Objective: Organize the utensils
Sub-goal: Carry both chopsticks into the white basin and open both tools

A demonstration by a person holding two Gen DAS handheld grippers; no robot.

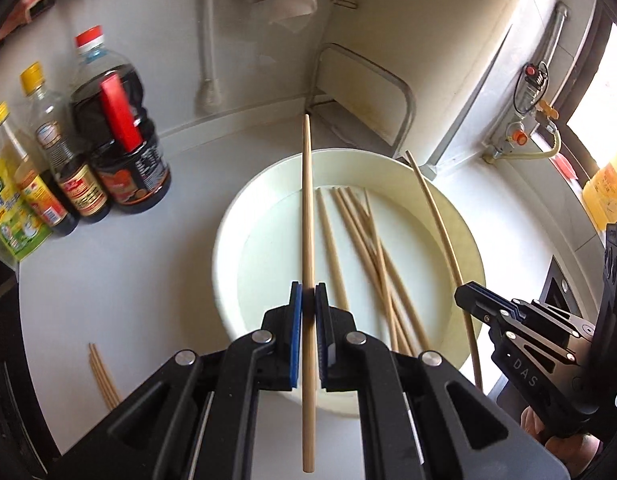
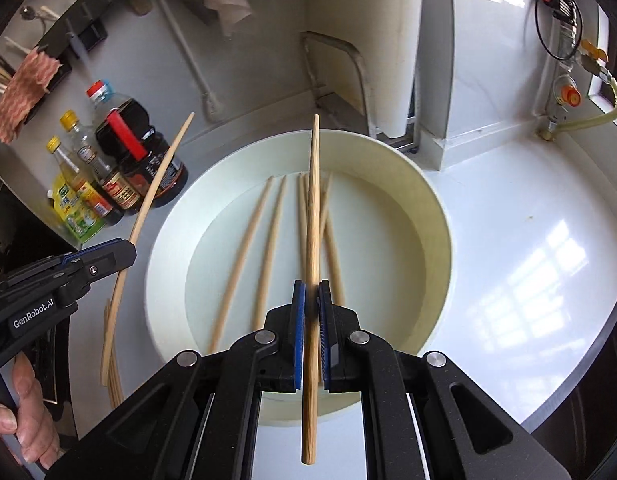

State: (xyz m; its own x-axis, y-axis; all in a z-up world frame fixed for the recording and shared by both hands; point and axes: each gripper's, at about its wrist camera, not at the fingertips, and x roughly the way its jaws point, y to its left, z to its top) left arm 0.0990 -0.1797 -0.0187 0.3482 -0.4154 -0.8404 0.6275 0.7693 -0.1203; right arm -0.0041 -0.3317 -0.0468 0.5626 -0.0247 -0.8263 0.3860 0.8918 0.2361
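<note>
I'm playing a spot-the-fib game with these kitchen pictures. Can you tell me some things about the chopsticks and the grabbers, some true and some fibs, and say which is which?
1. Each gripper is clamped on one chopstick. True: the left gripper holds a chopstick, and the right gripper holds another chopstick.
2. The white basin is empty. False: several loose chopsticks lie in it.
3. A few chopsticks lie on the counter outside the basin. True.
4. The big dark sauce bottle has a green cap. False: its cap is red.
5. The bottles stand inside the basin. False: they stand on the counter beside it.
</note>
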